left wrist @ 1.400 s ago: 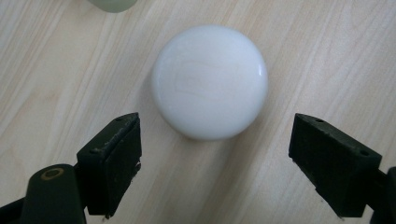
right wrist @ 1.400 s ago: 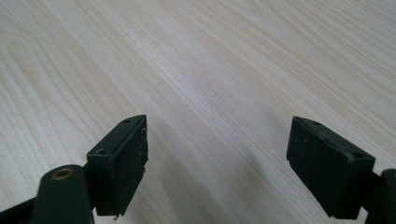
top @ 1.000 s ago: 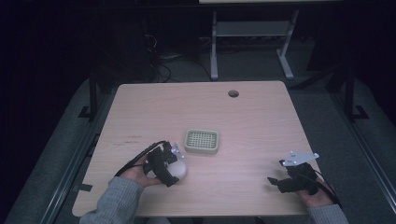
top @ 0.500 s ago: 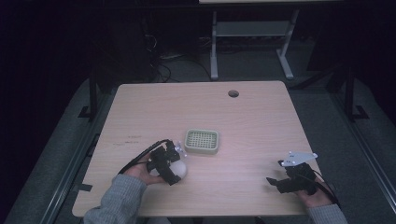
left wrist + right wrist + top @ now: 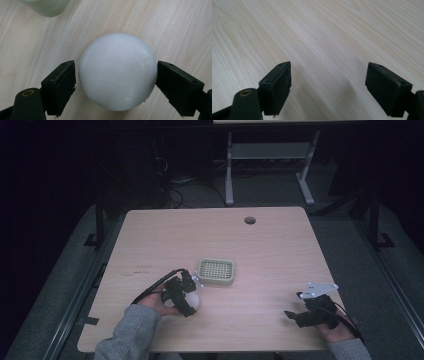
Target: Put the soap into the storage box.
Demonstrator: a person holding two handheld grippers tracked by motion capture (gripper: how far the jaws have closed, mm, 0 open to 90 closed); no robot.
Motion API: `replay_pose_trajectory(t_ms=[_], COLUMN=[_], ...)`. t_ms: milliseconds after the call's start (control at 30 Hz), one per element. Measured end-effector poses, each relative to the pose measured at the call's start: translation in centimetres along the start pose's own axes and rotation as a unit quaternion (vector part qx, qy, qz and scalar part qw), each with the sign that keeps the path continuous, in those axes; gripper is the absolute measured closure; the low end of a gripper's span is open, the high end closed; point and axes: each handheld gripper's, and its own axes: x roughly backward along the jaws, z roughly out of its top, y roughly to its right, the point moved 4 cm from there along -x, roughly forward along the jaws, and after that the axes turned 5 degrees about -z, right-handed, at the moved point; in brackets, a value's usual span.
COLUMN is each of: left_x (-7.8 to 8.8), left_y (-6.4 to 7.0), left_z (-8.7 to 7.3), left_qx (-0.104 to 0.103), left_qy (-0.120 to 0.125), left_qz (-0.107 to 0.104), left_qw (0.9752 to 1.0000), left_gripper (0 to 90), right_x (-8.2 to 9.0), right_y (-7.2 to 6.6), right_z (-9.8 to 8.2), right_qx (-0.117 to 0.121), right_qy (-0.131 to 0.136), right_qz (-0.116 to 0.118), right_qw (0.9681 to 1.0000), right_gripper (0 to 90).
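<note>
A white ball (image 5: 194, 301) rests on the wooden table (image 5: 280, 255) near its front left. My left gripper (image 5: 189, 296) straddles it with the jaws open. In the left gripper view the ball (image 5: 117, 72) sits between the two black pads; the right pad (image 5: 175, 87) is at the ball's edge and the left pad (image 5: 61, 86) stands a sliver off it. A pale green square dish with a grid top (image 5: 216, 281) lies just beyond the ball, and its corner (image 5: 47, 6) shows too. My right gripper (image 5: 295, 317) is open over bare wood at the front right.
A round cable hole (image 5: 250, 220) sits near the table's far edge. Beyond the table stands a grey metal frame (image 5: 270, 155) on a dark floor. In the right gripper view, plain wood (image 5: 324, 37) lies between and ahead of the jaws.
The left hand has shifted slightly, with the ball still between its jaws. The right gripper has stayed put.
</note>
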Motion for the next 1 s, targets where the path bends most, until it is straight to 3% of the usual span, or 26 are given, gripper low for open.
replay_pose_trajectory(t_ms=[600, 1000], left_x=[-0.73, -0.69], left_y=[-0.19, -0.08], left_z=[0.15, 0.13], left_qx=[0.003, 0.004], left_qy=[-0.009, -0.007], left_qz=[-0.017, -0.013], left_qw=[0.9998, 0.9999], left_gripper=[21.2, 22.6], right_x=[0.0, 0.12], right_y=[-0.16, -0.18], right_z=[0.08, 0.13], right_qx=[0.002, 0.002], right_qy=[0.001, 0.002], right_qz=[0.002, -0.001], right_qw=[1.0, 1.0], right_gripper=[20.4, 20.4])
